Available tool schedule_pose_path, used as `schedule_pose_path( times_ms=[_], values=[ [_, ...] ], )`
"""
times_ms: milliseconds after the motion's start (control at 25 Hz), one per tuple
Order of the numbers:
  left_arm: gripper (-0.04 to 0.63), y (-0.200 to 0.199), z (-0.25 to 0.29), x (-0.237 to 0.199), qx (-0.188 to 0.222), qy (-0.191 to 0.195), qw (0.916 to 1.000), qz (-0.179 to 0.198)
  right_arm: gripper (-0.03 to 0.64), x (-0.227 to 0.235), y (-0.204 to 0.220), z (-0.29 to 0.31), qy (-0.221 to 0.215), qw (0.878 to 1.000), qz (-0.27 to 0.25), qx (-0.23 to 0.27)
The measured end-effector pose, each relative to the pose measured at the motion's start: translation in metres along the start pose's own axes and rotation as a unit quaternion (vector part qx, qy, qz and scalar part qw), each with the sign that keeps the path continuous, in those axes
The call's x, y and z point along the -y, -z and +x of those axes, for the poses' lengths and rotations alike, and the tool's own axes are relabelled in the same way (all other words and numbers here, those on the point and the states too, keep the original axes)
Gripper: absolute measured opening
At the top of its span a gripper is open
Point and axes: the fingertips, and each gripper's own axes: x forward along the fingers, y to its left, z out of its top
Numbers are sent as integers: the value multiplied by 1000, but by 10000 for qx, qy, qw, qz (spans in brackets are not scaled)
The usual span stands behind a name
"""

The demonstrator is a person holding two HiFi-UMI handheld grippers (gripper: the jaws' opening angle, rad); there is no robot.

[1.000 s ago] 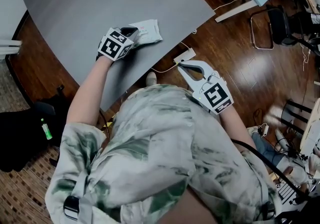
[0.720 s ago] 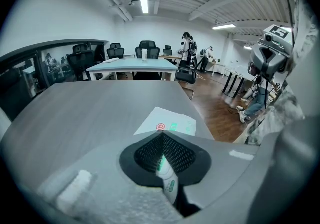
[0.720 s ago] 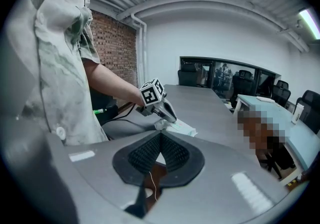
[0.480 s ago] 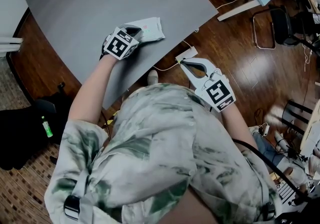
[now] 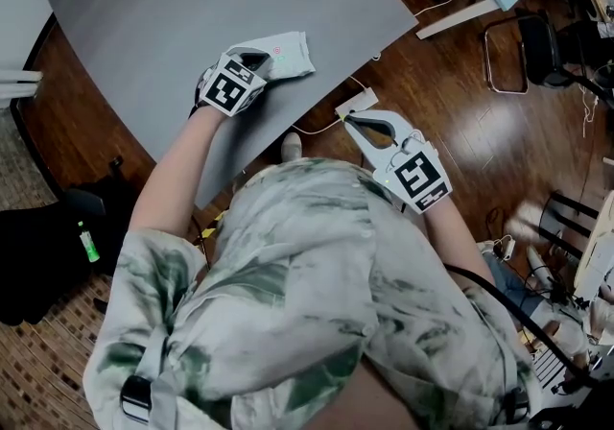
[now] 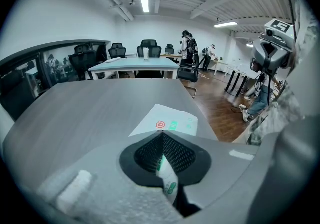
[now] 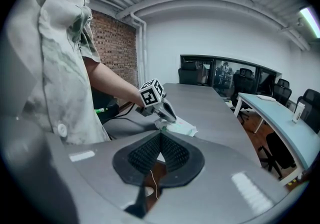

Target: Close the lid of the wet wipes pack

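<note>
Two claws: left claw point(image 5: 255, 60) is pinched on the near end of the wipes pack point(image 5: 288, 54), upper-middle of frame on the bench point(image 5: 182, 6); right claw point(image 5: 347, 118) is closed on nothing, off the bench. Pack looks light and floppy, so I'd press down on top, not tug.

The wet wipes pack point(image 5: 286, 54) is a soft, flat, white bag. It has a small red mark and some green print on its top side. It lies on the grey table point(image 5: 192, 6), close to the table's edge on the person's side. Most of it rests flat, with the printed side up. The end nearest the person is pinched between the two jaws of the left gripper point(image 5: 255, 60). In the left gripper view a thin white strip with a green spot point(image 6: 167, 178) runs back between the closed jaws. I cannot tell from here if the lid is open or closed.
</note>
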Motion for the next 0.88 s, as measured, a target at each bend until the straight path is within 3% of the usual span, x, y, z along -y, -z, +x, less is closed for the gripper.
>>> schedule_pose_path(
  times_ms=[280, 520, 880],
  values=[
    [3, 2, -2, -3, 91, -236, 9997, -51, 6, -1, 3, -2, -41, 10000, -25, 53],
    [3, -29, -27, 2, 681, -509, 9958, -345, 6, 1, 8, -19, -162, 9996, -79, 207],
    [3, -52, -90, 71, 1431, -960, 9804, -955, 6, -15, 24, -64, -497, 9966, -391, 529]
  ],
)
